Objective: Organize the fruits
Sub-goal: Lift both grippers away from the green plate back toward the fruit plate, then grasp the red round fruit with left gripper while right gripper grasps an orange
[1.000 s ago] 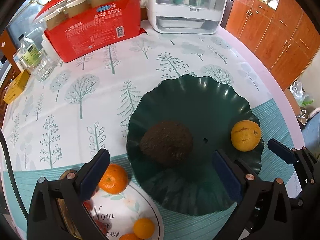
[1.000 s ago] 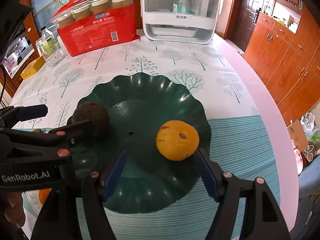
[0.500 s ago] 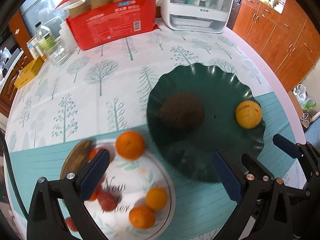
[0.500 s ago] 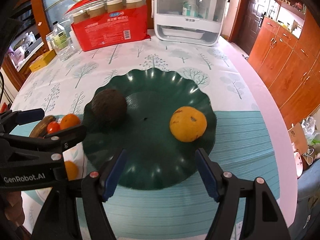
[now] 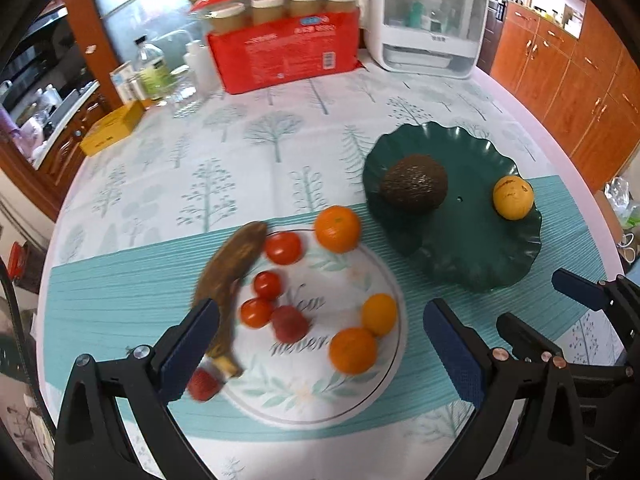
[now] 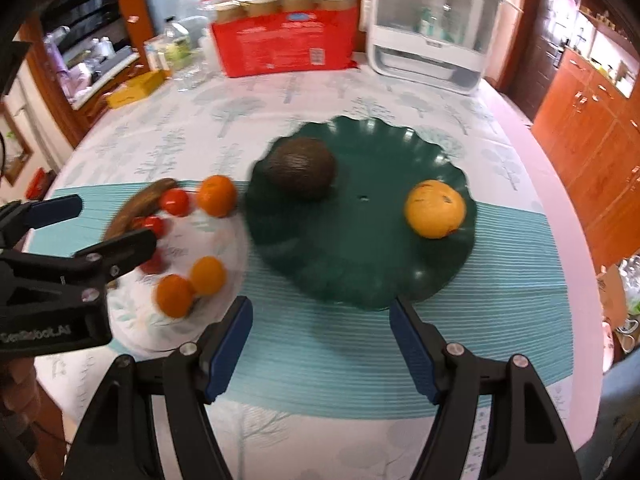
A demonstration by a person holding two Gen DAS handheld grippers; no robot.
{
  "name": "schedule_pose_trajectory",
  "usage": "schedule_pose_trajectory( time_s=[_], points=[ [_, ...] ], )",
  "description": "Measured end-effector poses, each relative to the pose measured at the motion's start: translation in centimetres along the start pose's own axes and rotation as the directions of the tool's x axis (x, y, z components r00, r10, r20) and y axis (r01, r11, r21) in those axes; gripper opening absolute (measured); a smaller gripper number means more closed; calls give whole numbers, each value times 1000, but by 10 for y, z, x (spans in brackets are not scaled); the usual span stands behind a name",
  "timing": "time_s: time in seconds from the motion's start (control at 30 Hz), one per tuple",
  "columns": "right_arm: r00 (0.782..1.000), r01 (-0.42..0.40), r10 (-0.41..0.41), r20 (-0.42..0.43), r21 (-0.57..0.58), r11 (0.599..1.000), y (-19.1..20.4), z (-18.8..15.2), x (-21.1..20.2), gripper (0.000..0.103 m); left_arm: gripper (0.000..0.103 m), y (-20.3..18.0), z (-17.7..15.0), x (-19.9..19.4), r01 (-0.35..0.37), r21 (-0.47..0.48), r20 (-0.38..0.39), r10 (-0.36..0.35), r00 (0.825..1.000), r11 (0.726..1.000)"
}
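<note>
A dark green wavy plate (image 5: pixel 472 264) (image 6: pixel 360 268) holds a brown avocado (image 5: pixel 414 188) (image 6: pixel 302 168) and a yellow-orange citrus (image 5: pixel 513 197) (image 6: pixel 435 209). A white floral plate (image 5: pixel 320 396) (image 6: pixel 160 332) to its left holds several oranges, tomatoes, red berries and a browned banana (image 5: pixel 232 268) (image 6: pixel 140 208). My left gripper (image 5: pixel 320 344) is open and empty above the white plate. My right gripper (image 6: pixel 322 344) is open and empty near the green plate's front edge; it also shows in the left wrist view (image 5: pixel 576 292).
A red box of jars (image 5: pixel 284 48), a white appliance (image 5: pixel 428 20), bottles (image 5: pixel 152 68) and a yellow box (image 5: pixel 108 128) stand at the table's back. Wooden cabinets (image 5: pixel 568 68) are on the right, beyond the table edge.
Both grippers have pulled back and up from the green plate. The left one shifted left, so the whole white plate of fruit has come into view.
</note>
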State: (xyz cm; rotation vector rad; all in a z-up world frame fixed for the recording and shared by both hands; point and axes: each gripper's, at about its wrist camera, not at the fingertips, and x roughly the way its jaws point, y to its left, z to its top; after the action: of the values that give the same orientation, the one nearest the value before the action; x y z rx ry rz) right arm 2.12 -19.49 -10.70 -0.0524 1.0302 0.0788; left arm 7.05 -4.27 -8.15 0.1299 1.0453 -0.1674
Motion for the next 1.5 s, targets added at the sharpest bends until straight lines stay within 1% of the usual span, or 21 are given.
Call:
schedule_pose_trajectory(
  time_s=[0.13, 0.37, 0.6, 0.67, 0.77, 0.9, 1.17, 1.33, 1.43, 1.5],
  points=[
    [999, -34, 35, 34, -40, 999, 18, 1, -16, 71, 101, 16, -8, -20, -34, -25, 27, 35, 999, 999],
    [991, -82, 93, 96, -106, 991, 49, 12, -39, 71, 101, 47, -19, -43, -58, -91, 55, 64, 996, 994],
    [975, -168, 184, 123, -134, 977, 72, 15, -44, 71, 101, 80, -37, -53, -88, -167, 71, 101, 992, 982],
    [973, -178, 195, 124, -141, 974, 78, 13, -41, 71, 101, 89, -45, -53, -94, -189, 68, 108, 992, 978],
    [972, -192, 210, 107, -161, 968, 88, 8, -33, 71, 101, 105, -57, -46, -95, -218, 43, 107, 993, 971],
    [973, -198, 216, 80, -188, 962, 100, 2, -21, 71, 101, 119, -75, -31, -82, -242, -3, 84, 996, 967],
    [984, -173, 177, 7, -188, 967, 108, -14, 15, 71, 97, 140, -106, 1, -62, -285, -59, 47, 997, 957],
    [988, -154, 154, -18, -163, 975, 108, -18, 33, 71, 85, 146, -114, 23, -32, -300, -79, 9, 997, 953],
    [989, -147, 143, -33, -138, 980, 106, -18, 43, 71, 82, 148, -116, 36, -12, -315, -102, -22, 995, 949],
    [988, -155, 151, -43, -124, 980, 104, -17, 48, 71, 80, 148, -117, 44, 5, -326, -111, -44, 993, 945]
  ],
)
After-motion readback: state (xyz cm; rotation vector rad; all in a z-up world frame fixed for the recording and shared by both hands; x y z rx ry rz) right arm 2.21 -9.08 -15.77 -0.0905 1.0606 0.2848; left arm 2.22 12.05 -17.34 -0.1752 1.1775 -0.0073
